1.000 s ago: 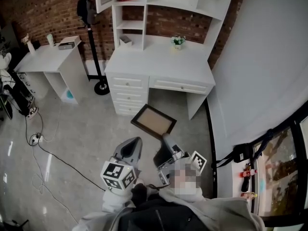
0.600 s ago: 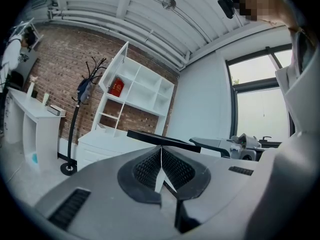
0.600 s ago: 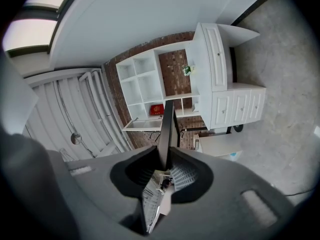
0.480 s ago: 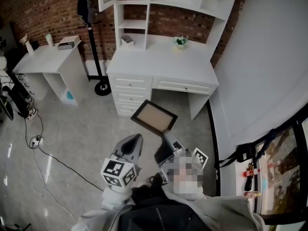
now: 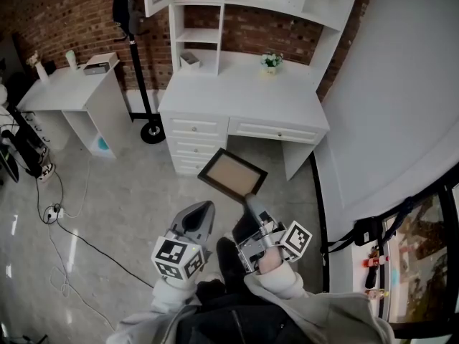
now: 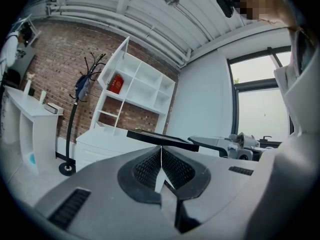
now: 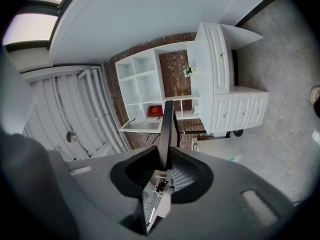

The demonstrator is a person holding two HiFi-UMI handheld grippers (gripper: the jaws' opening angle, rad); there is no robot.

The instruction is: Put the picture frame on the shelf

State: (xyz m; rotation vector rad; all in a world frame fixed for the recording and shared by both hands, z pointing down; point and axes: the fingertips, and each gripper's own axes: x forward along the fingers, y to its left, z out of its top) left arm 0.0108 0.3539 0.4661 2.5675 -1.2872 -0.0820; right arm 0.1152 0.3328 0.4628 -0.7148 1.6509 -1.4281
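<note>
while your right gripper point(image 5: 249, 201) clamps its jaws on the near edge of the picture frame point(image 5: 232, 175), you hold the frame in the air above the floor, just in front of the white desk point(image 5: 244, 95). the frame tilts, its pale panel facing up. the shelf unit point(image 5: 199, 37) rises at the desk's back, well apart from the frame. your left gripper point(image 5: 204, 210) hangs beside the right one, jaws pressed together with nothing between them.
</note>
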